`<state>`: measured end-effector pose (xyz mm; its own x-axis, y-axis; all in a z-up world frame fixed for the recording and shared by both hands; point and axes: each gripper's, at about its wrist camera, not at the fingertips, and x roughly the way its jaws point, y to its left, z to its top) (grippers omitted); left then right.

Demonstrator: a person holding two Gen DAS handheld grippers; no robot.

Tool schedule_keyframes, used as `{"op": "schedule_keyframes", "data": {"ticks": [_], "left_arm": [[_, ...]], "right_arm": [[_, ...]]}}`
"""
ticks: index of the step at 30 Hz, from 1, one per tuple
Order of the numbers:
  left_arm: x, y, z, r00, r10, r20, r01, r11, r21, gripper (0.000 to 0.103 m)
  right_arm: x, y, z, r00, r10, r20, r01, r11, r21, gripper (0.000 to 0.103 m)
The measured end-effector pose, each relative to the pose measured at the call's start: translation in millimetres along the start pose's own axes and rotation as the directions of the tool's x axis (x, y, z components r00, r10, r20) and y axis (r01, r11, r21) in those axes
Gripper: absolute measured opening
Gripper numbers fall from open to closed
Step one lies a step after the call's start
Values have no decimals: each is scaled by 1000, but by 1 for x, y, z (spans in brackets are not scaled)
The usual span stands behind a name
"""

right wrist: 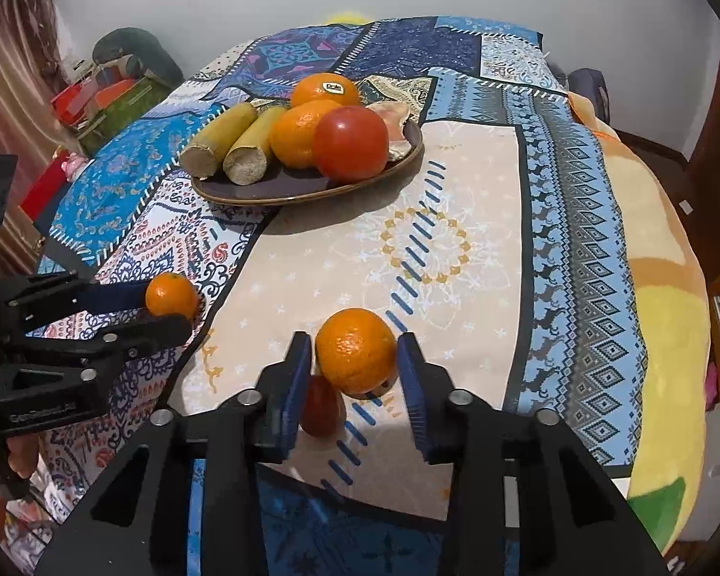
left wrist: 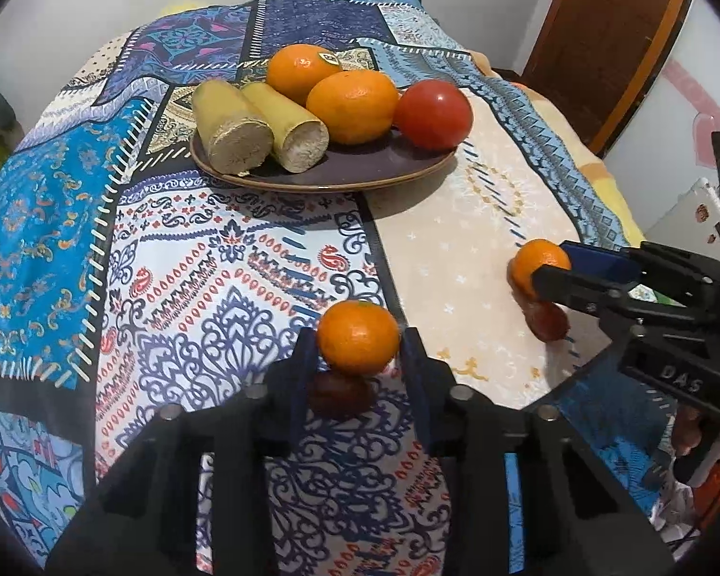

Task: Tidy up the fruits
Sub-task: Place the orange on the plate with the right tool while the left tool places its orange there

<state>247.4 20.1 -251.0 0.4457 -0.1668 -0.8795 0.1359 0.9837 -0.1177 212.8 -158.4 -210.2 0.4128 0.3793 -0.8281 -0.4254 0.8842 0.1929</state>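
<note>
My left gripper (left wrist: 358,343) is shut on a small orange (left wrist: 358,337) and holds it above the patterned cloth; a dark red fruit (left wrist: 339,394) lies under it. It also shows in the right wrist view (right wrist: 170,305). My right gripper (right wrist: 354,360) is shut on another orange (right wrist: 356,350), with a red fruit (right wrist: 321,405) on the cloth below. It also shows in the left wrist view (left wrist: 547,264). A dark plate (left wrist: 341,170) farther back holds two oranges (left wrist: 352,105), a tomato (left wrist: 433,114) and two cut yellow-green stalks (left wrist: 235,127).
The patterned cloth (right wrist: 456,249) covers a bed-like surface that drops off at the right, where a yellow blanket (right wrist: 667,317) shows. A pale shell-like piece (right wrist: 393,117) sits on the plate's far side. Cluttered boxes (right wrist: 101,96) stand at the left; a wooden door (left wrist: 605,33) is at the right.
</note>
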Motion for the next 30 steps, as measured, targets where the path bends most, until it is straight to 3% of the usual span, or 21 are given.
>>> {"op": "schedule_keyframes", "data": {"ticks": [5,18,30], "left_arm": [[-5,8,2,1000,-14,11,14,1000,-26,34],[-46,32,33,989,2,150,9,997,-77,34],[-29,49,49,988,-12,156,28,994,-102,34]], "right_arm": [[-2,3,3,1000,5,12,-5,1000,-5,32],[-15,28,46,992,48,117,-39,996,-75,31],[23,52,74,994,46,98,-32,989,-145,32]]}}
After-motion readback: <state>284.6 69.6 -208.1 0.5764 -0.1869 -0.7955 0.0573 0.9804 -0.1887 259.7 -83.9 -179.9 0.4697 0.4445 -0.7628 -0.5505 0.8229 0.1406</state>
